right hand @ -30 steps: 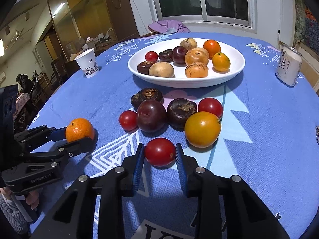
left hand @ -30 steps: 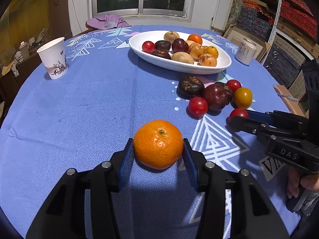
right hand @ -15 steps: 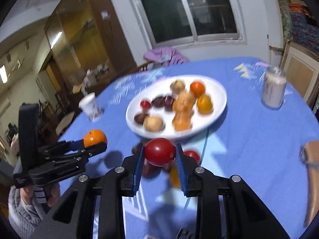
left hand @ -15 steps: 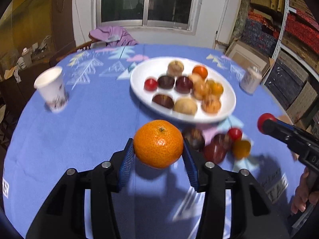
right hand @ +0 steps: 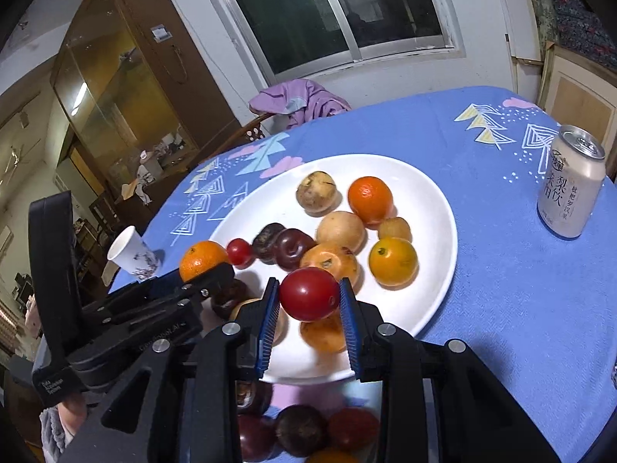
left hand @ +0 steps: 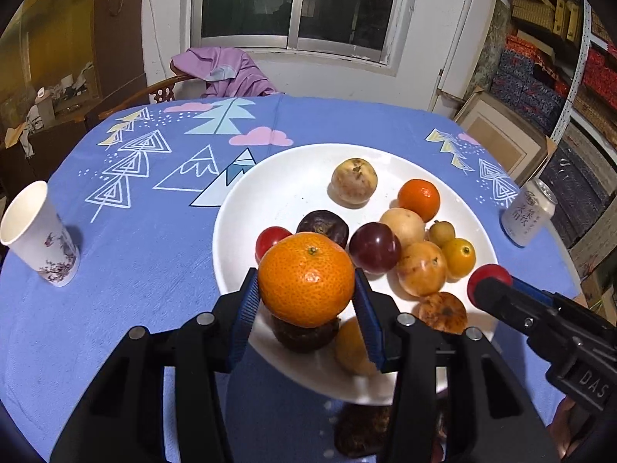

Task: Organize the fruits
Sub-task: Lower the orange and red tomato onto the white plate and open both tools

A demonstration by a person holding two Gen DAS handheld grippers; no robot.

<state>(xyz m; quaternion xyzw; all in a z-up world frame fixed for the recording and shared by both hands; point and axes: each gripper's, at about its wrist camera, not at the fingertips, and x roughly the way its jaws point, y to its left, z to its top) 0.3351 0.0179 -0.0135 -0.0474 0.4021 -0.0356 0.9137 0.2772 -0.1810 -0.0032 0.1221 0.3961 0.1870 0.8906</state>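
My left gripper (left hand: pixel 306 289) is shut on an orange mandarin (left hand: pixel 306 278) and holds it in the air over the near left part of the white oval plate (left hand: pixel 293 181). My right gripper (right hand: pixel 310 301) is shut on a red tomato (right hand: pixel 309 293), also lifted over the plate's (right hand: pixel 428 193) near edge. The plate carries several fruits: mandarins, plums, tomatoes and pale round fruits. In the left wrist view the right gripper (left hand: pixel 486 283) shows at the right with the tomato (left hand: pixel 489 274). The right wrist view has the left gripper (right hand: pixel 208 270) with the mandarin (right hand: pixel 202 258) at its left.
A blue patterned tablecloth (left hand: pixel 135 231) covers the round table. A paper cup (left hand: pixel 36 233) stands at the left, a drink can (left hand: pixel 528 212) to the right of the plate. Several dark and red fruits (right hand: pixel 300 428) lie on the cloth below the right gripper. A chair with purple cloth (left hand: pixel 223 69) stands beyond.
Both grippers have lifted their fruits off the cloth and carried them forward to above the plate. The loose fruits on the cloth now lie beneath and behind the fingers.
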